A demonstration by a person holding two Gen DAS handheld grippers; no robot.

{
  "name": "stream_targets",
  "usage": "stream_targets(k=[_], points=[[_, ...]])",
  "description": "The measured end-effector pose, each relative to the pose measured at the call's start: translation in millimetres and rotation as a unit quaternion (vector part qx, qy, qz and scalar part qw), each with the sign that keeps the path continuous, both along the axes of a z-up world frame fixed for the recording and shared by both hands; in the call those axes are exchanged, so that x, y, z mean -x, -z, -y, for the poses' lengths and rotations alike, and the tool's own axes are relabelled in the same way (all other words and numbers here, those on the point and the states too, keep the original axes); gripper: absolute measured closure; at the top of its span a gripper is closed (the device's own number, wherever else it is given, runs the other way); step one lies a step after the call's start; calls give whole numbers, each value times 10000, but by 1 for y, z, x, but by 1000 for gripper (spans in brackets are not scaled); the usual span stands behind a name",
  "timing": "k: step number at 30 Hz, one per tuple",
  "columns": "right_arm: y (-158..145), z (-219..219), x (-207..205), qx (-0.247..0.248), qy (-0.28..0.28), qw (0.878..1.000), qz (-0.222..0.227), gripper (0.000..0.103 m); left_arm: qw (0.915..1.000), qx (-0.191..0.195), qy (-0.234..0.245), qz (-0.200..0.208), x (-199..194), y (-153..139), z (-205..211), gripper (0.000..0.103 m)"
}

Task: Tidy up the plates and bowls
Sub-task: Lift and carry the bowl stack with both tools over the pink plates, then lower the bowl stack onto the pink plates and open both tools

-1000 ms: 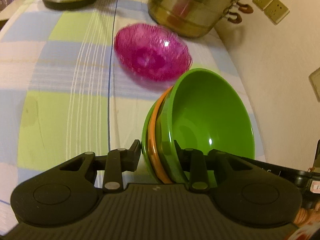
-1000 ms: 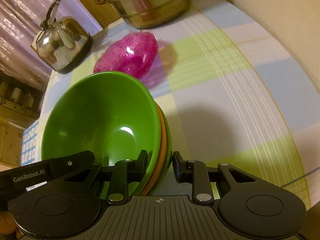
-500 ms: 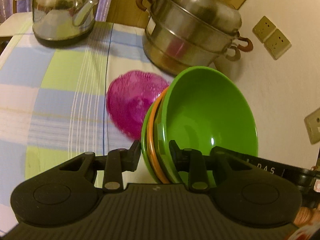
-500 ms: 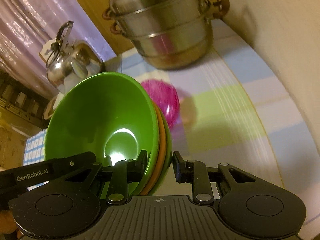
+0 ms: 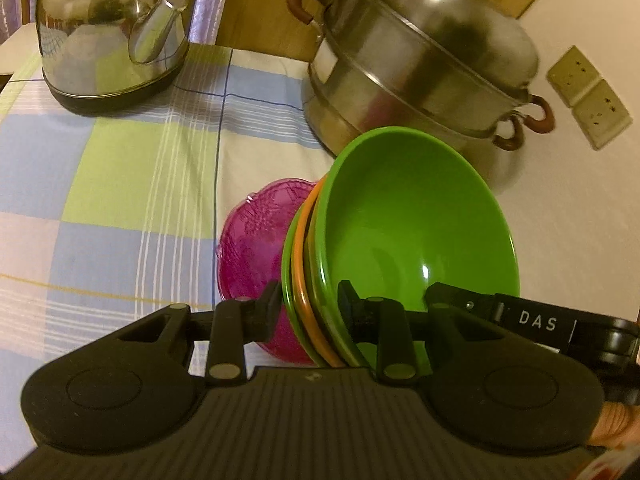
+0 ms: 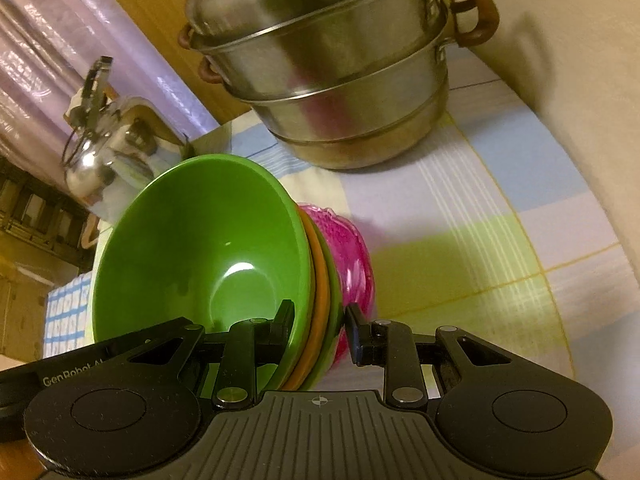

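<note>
Glossy plastic bowls (image 5: 408,232), polished steel pot (image 5: 420,68)

Table (image 5: 120,184) covered with checked cloth in blue, green and white. Resting directly on it: steel kettle (image 5: 112,28), tiered steel steamer pot (image 5: 420,72), pink glass bowl (image 5: 256,248).

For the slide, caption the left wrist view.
Left gripper clamps stacked bowls above a pink bowl.
</note>
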State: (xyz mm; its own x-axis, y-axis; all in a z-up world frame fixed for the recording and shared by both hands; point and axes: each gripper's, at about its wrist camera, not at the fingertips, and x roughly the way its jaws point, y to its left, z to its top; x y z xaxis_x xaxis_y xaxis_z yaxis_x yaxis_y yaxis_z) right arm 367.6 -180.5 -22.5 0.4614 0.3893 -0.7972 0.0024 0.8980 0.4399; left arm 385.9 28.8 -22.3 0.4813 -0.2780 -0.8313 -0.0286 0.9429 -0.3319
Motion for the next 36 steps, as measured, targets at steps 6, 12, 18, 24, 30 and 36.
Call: stream_targets(k=[6, 12, 18, 24, 30, 36], points=[[22, -9, -23, -60, -30, 9999, -113, 76, 9999, -146, -37, -39, -19, 16, -8, 77], [42, -12, -35, -156, 1, 9996, -250, 76, 9998, -156, -52, -102, -31, 30, -14, 77], [55, -11, -40, -216, 32, 9993, -307, 76, 9998, -187, -37, -106, -36, 39, -15, 76], [59, -14, -45, -149, 12, 9995, -268, 76, 9999, -146, -42, -62, -40, 45, -16, 76], [58, -18, -45, -62, -68, 9997, -236, 76, 9999, -107, -73, -43, -39, 46, -17, 77], [60, -14, -43, -213, 7, 9996, -187, 74, 9999, -8, -96, 64, -40, 47, -20, 74]])
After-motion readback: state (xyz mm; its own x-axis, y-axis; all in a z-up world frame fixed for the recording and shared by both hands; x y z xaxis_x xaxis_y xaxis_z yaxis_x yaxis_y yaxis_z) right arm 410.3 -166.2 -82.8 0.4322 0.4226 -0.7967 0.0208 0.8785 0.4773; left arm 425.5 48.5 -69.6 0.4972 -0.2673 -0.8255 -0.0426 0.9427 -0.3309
